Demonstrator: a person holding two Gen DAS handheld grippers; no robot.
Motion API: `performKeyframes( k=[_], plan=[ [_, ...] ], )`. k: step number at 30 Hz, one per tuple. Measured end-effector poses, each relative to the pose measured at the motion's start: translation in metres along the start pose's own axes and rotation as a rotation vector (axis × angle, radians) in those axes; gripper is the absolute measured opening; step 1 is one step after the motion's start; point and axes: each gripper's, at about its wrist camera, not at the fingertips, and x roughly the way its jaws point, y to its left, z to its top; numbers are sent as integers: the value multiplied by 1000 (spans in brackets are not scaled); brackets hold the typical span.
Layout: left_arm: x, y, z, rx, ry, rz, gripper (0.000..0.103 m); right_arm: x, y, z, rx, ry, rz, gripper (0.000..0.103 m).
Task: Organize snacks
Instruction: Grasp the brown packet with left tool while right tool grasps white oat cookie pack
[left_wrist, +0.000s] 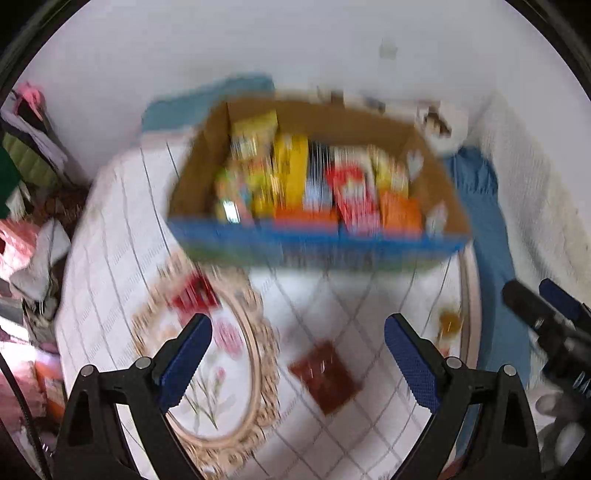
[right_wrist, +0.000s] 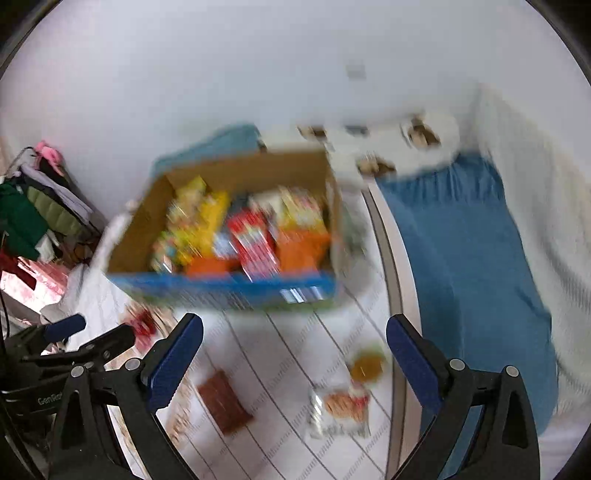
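Both views are smeared by motion, so small print and fine edges cannot be read. The left gripper (left_wrist: 297, 341) has its jaws spread wide with nothing between them; the right gripper (right_wrist: 294, 341) is likewise wide open and empty.

The cardboard box (left_wrist: 192, 177) sits at twelve o'clock from both grippers, on a table (left_wrist: 110, 229) covered with a white grid-lined cloth, and is already packed with upright bright packets (left_wrist: 291, 170). Loose snacks lie on the cloth nearer the grippers. A brown packet (right_wrist: 225, 402) lies at about seven o'clock in the right view, just ahead of the left finger. A clear bag of biscuits (right_wrist: 341, 410) lies at roughly six o'clock, between the right gripper's fingers but below them. A small round orange snack (right_wrist: 366, 365) sits just beyond the bag, toward five o'clock of the box. A red packet (left_wrist: 194, 295) rests at ten o'clock in the left view, on the edge of a round embroidered mat (left_wrist: 221, 369).

These look light and thin, probably slick film that crinkles and slides. The biscuit bag likely holds brittle pieces, so a gentle pinch on its sealed end or a long edge seems wiser than squeezing the middle. The brown packet looks flat and stiffer; its short edges suit the pads.
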Motion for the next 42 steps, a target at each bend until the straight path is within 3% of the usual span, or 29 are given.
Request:
performKeyframes(
  k=[6, 10, 16, 19, 25, 28, 31, 33, 38, 42],
  plan=[
    [89, -18, -38, -20, 239, -27, 95, 66, -81, -59, 218, 227, 14, 101],
    [139, -21, -54, -89, 372, -60, 95, 95, -119, -103, 322, 322, 21, 101],
    [168, -25, -60, -114, 405, -45, 96, 140, -120, -171, 255, 481, -16, 101],
    [171, -28, -59, -114, 402, -36, 96, 157, -119, -187, 237, 481, -17, 103],
    [180, -29, -54, -134, 410, -39, 95, 178, -133, -194, 264, 541, 45, 103],
    [181, -28, -49, -129, 392, -44, 95, 173, -137, -184, 212, 593, 64, 99],
    [170, -30, -55, -55, 353, -33, 75, 136, -138, -165, 187, 464, 46, 97],
    [164, -33, -56, 15, 343, -21, 61, 112, -136, -151, 192, 374, 81, 97],
    [156, -23, -69, 128, 352, 2, 61, 116, -113, -128, 134, 350, 133, 97],
    [157, -5, -73, 77, 386, -69, 64, 145, -104, -116, 92, 405, 101, 96]
  ],
)
